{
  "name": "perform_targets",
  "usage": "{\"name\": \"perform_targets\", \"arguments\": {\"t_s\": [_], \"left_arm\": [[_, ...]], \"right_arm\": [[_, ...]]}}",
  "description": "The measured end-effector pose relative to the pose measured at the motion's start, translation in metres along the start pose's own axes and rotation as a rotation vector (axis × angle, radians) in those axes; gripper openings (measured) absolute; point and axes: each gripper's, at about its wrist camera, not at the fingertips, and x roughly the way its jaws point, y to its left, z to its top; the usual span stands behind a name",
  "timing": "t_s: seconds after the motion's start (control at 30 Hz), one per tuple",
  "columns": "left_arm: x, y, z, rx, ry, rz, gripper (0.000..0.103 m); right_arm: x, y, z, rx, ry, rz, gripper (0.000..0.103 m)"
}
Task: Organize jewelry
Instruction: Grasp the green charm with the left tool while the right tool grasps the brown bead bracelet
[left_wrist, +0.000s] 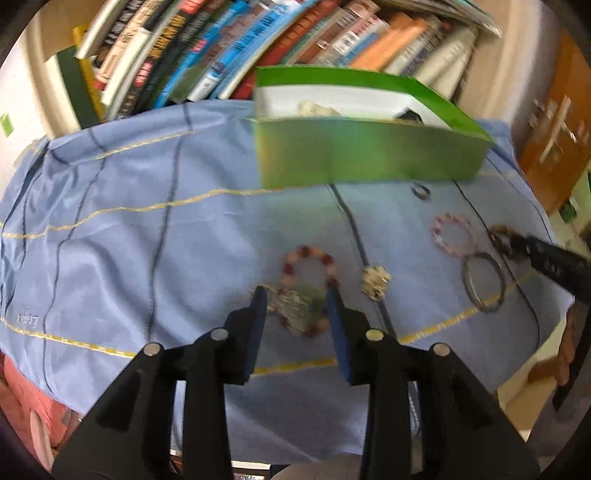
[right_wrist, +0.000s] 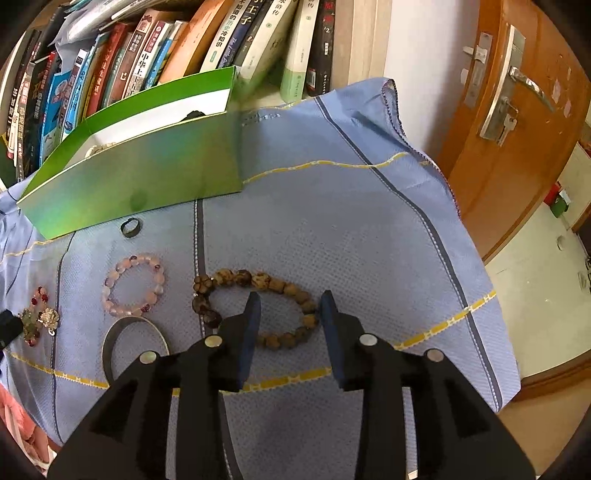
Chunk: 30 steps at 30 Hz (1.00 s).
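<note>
A red and pink bead bracelet (left_wrist: 288, 270) with a silvery charm lies on the blue cloth (left_wrist: 129, 240). My left gripper (left_wrist: 296, 291) stands open over it, its blue pads on either side of the bracelet's near half. In the right wrist view, a brown wooden bead bracelet (right_wrist: 236, 277) lies on the cloth (right_wrist: 332, 221). My right gripper (right_wrist: 290, 295) is open above it, one pad inside the loop and one outside its right side. An open green box (left_wrist: 369, 158) (right_wrist: 140, 184) stands behind, with some items inside.
Loose on the cloth are a pale pink bead bracelet (left_wrist: 436, 229) (right_wrist: 159, 280), a metal bangle (left_wrist: 469, 288) (right_wrist: 109, 343), a dark ring (left_wrist: 416, 192) (right_wrist: 125, 229) and a silvery brooch (left_wrist: 375, 282) (right_wrist: 50, 317). Behind the cloth stands a row of books (right_wrist: 166, 55). A brown door (right_wrist: 517, 110) is at right.
</note>
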Motion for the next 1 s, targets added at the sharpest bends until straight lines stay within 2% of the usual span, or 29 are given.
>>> {"name": "perform_targets", "arguments": {"t_s": [0.17,0.23,0.3,0.33,0.37,0.47,0.77,1.0], "left_arm": [[0.015,-0.008,-0.003,0.006,0.031,0.020,0.035],[0.018,-0.008,-0.003,0.002,0.028,0.033,0.032],[0.019,-0.008,-0.003,-0.002,0.021,0.036,0.029],[0.019,-0.008,-0.003,-0.008,0.018,0.035,0.028],[0.018,-0.007,-0.003,-0.012,0.014,0.034,0.026],[0.012,-0.005,-0.001,-0.019,-0.009,0.047,0.019],[-0.003,0.005,0.001,-0.053,-0.055,0.053,0.019],[-0.002,0.005,0.000,-0.050,-0.052,0.049,0.019]], "right_arm": [[0.002,0.003,0.002,-0.014,-0.011,-0.013,0.034],[0.002,0.004,0.002,-0.021,-0.018,-0.018,0.034],[0.002,0.007,0.001,-0.035,-0.030,-0.023,0.026],[0.001,0.009,0.000,-0.046,-0.035,-0.020,0.014],[0.000,0.012,0.000,-0.055,-0.034,-0.011,0.008],[-0.002,0.017,-0.002,-0.072,-0.035,0.001,0.008],[-0.008,0.017,-0.004,-0.065,-0.056,0.029,0.008],[-0.010,0.011,-0.003,-0.060,-0.068,-0.010,0.008]]}}
